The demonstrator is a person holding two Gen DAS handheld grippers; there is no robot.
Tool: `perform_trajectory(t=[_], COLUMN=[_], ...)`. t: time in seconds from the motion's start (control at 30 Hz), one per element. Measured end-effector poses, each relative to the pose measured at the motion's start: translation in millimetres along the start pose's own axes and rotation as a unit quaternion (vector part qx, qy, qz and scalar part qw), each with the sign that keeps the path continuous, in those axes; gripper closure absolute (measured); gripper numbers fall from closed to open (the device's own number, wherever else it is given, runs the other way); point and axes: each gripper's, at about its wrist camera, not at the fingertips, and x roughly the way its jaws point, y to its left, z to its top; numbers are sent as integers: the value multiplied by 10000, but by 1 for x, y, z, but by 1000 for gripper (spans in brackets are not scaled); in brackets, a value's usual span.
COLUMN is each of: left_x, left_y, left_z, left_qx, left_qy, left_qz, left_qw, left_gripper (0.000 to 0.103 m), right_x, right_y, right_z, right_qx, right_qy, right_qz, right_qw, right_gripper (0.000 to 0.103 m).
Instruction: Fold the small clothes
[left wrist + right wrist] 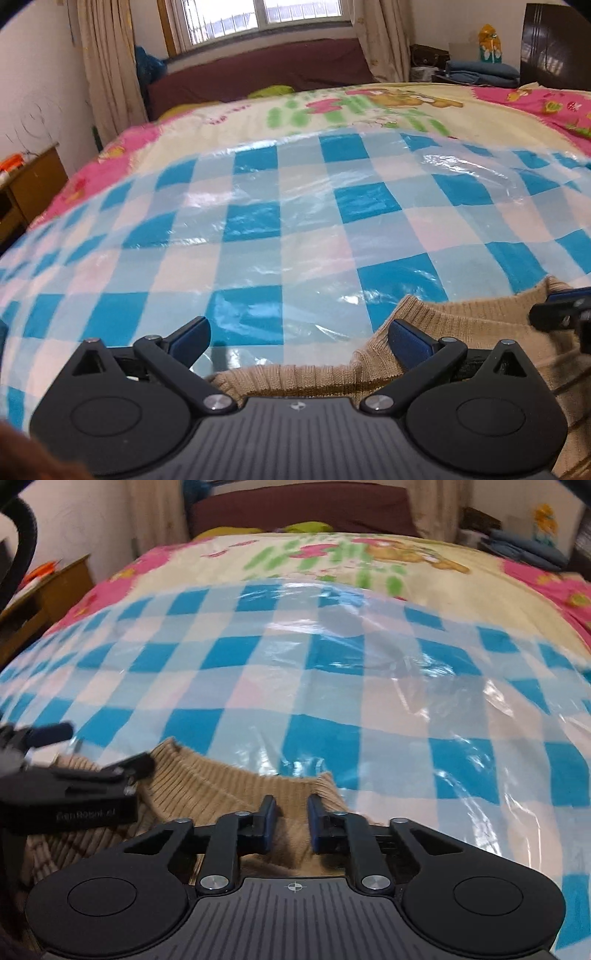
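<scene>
Here the left gripper stands wide apart, holding nothing; the sweater lies under and to the right of its right finger, with a ribbed edge running just below the jaws. The right gripper has its fingers drawn close with a narrow gap between them, set over the knit right at the ribbed hem or collar; whether fabric is pinched between the pads cannot be told, since the cloth seems to lie beneath, not in the gap.

The step in hand looks like taking hold of the near edge to begin a fold; to do it well, each gripper should bite only the top layer at the ribbing, the left one shifting rightward onto the cloth, both lifting evenly so the knit does not stretch or drag the sheet under it; that sheet is glossy and may slip.

The sweater is tan, chunky-ribbed, soft, with faint darker stripes; it lies crumpled just ahead of both grippers, on the checked plastic.
</scene>
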Motion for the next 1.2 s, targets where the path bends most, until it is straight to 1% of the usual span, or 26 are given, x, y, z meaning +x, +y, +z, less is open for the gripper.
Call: perform_trajectory(t=[0.07,0.1,0.17,0.27,0.37,0.4,0.47,0.53,0.6,0.63,0.67,0.7,0.73,0.8,0.87,0.93,1.03,1.1,1.2], left_x=[-1,-2,-6,-19,-35,-40,-44,-38,-25,-22,-21,-24,-29,-46,-65,-86,-119,-141,-169], left_y=[-1,-1,3,10,20,23,25,19,15,16,18,20,23,30,38,48,60,68,80], left_z=[0,1,3,7,8,7,3,-2,-9,-12,-14,-14,-14,-12,-16,-26,-52,-73,-102], left_qx=[20,1,-79,-159,-311,-379,-419,-227,-63,-62,-88,-137,-185,-259,-322,-343,-225,-153,-149], left_qy=[-17,-4,32,-56,-148,-173,-138,85,475,603,673,684,650,518,394,359,433,572,858], left_qz=[64,80,45,-45,-141,-193,-260,-92,-3,2,-1,0,-8,-79,-137,-263,-428,-547,-632], left_qw=[10000,10000,10000,9998,9993,9989,9987,9997,9989,9982,9977,9976,9977,9983,9986,9984,9979,9967,9942], left_gripper=[0,0,0,0,0,0,0,0,0,0,0,0,0,0,0,0,0,0,0], right_x=[4,5,2,-27,-56,-60,-55,-38,-29,-28,-32,-37,-46,-65,-85,-105,-131,-146,-169], right_y=[-2,-1,1,-6,-19,-22,-28,-36,-49,-55,-58,-59,-57,-51,-48,-44,-36,-31,-26], right_z=[5,6,9,8,-2,-6,-17,-24,-29,-30,-28,-27,-26,-27,-36,-49,-79,-100,-128], right_qx=[212,213,240,525,708,694,526,597,871,1068,1260,1318,1275,1038,930,870,768,729,755], right_qy=[26,61,26,-411,-696,-689,-446,-46,-15,-12,-14,-39,-118,-235,-260,-228,-28,137,361], right_qz=[4,-17,19,395,544,508,246,-165,-165,-112,-41,-13,4,16,126,296,498,569,663], right_qw=[9998,9998,9997,9970,9936,9939,9973,9981,9961,9942,9920,9913,9918,9943,9952,9955,9958,9956,9943], right_gripper=[91,91,85,78,76,76,76,77,81,80,79,77,75,75,75,75,74,74,74])
